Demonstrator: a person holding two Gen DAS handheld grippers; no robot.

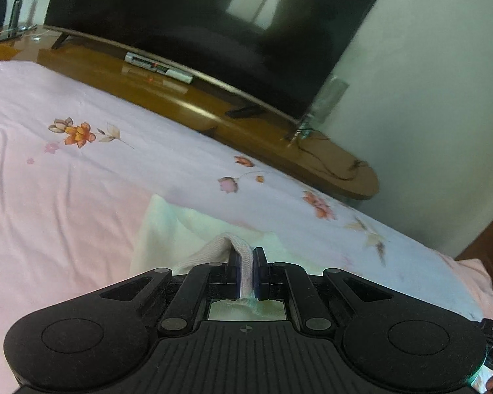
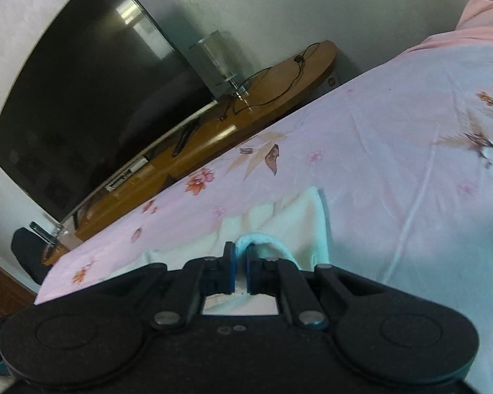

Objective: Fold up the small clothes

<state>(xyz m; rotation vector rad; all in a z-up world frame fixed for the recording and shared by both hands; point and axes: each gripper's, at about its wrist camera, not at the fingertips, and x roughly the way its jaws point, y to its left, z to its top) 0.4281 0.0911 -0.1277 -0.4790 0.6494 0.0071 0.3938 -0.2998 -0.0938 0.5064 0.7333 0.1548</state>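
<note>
Fingers of both grippers pinch ribbed edges of 1 small pale garment over the bed.

Left gripper (image 1: 246,271) points low across the floral pink bedsheet (image 1: 82,177), clamped on the garment (image 1: 167,229); right gripper (image 2: 241,271) does likewise, its band looping past the fingertips, cloth draped ahead on the sheet.
</note>
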